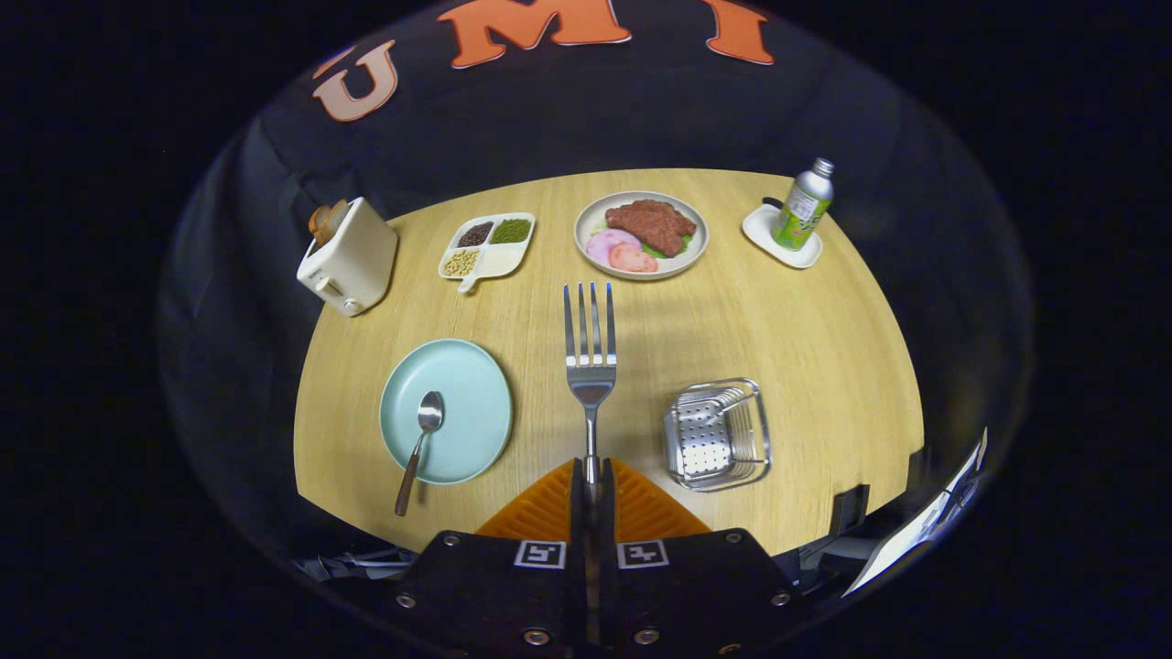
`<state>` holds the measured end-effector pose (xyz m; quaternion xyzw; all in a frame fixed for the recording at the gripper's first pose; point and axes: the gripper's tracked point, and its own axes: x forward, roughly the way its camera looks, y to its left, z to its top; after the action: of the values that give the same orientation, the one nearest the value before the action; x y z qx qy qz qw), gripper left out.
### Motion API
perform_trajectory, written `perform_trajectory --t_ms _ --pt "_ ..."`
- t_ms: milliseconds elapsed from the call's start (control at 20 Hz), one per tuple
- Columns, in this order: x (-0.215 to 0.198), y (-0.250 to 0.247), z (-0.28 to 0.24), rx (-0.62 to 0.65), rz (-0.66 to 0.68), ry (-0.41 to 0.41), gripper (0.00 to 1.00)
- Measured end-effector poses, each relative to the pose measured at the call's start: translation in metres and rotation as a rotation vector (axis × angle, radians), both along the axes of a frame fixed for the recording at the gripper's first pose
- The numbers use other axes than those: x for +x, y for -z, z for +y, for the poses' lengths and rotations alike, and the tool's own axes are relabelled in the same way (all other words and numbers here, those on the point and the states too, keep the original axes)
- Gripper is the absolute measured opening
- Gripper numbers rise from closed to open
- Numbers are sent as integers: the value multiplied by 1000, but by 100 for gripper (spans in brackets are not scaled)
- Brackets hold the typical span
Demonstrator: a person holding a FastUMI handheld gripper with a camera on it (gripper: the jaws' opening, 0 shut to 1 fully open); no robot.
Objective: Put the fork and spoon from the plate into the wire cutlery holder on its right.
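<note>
My gripper is shut on the handle of a steel fork, which sticks straight ahead with its tines pointing away, held above the wooden table. To the left of the fingers lies a light blue plate with a spoon on it, bowl on the plate and brown handle hanging over the near rim. To the right of the fingers stands the wire cutlery holder, with a perforated steel insert and nothing inside.
Beyond the fork sit a plate of meat and ham, a divided dish of beans, a white toaster at the far left, and a bottle on a white coaster at the far right.
</note>
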<state>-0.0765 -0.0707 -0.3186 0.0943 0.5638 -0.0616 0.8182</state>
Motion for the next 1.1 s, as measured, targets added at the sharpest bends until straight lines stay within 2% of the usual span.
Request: perform_trajectory --t_ms 200,350,700,1100 --pt "-23 -4 -44 -44 8 51 6" --pt "-40 1 -62 -55 41 49 6" --pt "-69 40 -78 -46 163 -10 6" --pt "-71 62 -72 -47 237 -175 6"
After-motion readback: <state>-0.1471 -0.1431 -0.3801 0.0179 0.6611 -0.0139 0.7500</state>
